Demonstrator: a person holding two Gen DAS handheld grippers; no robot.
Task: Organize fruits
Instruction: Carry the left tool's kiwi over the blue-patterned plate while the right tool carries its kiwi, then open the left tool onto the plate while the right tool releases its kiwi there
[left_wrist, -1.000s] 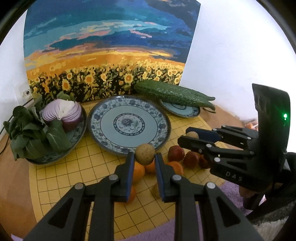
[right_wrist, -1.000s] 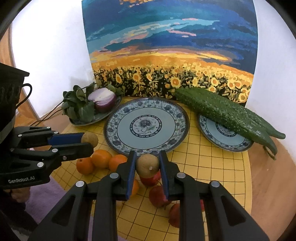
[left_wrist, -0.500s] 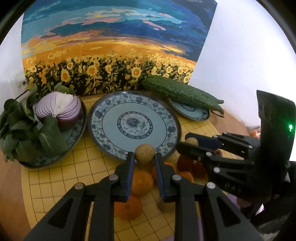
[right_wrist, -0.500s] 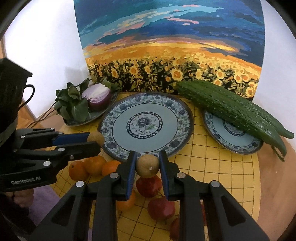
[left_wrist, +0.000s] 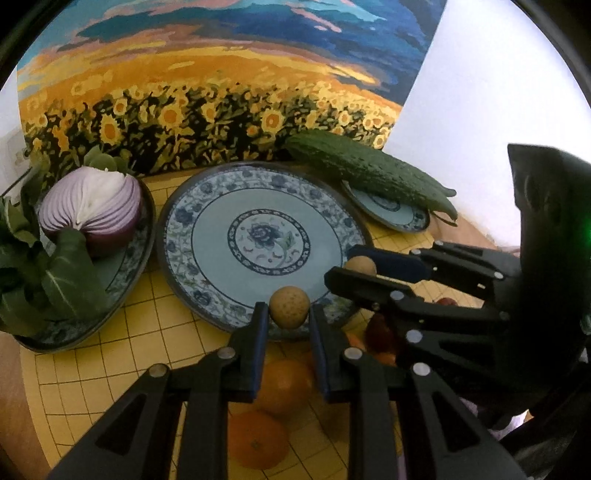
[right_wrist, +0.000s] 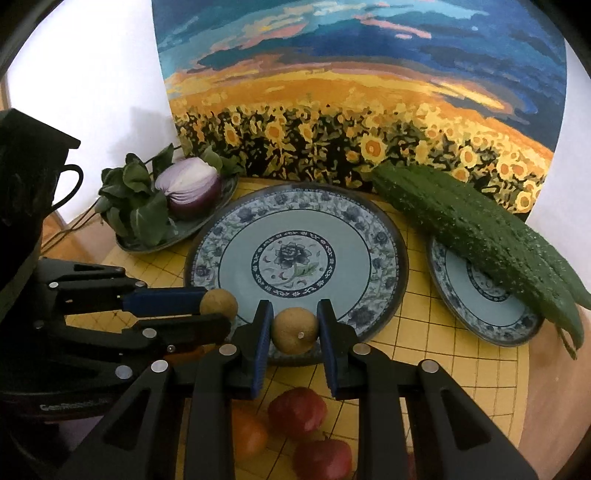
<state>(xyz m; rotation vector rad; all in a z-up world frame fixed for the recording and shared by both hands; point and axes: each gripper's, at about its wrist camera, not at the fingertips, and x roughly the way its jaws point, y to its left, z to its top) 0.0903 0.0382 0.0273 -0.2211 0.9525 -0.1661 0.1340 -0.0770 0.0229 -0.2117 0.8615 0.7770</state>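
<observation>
Your left gripper (left_wrist: 289, 314): jaws clamped on small brown round fruit (left_wrist: 289, 307), held over near rim of large blue-patterned plate (left_wrist: 207, 236). Your right gripper (right_wrist: 295, 325): jaws clamped on second brown fruit (right_wrist: 294, 331), over same plate's near rim. Oranges (left_wrist: 284, 387) and red fruits (right_wrist: 297, 411) on yellow grid mat (left_wrist: 88, 373) below. Cucumbers (right_wrist: 476, 229) on right-hand small plate (right_wrist: 491, 314), halved onion (left_wrist: 92, 206) on left-hand plate.

Each hand-held gripper (left_wrist: 289, 325) (right_wrist: 295, 328) is black with blue pads, silver rivets and white lettering.

Each view is taken from behind its own gripper, angled down and close. The large plate (left_wrist: 207, 206) (right_wrist: 388, 258) and painting (left_wrist: 184, 74) (right_wrist: 351, 74) are shared.
</observation>
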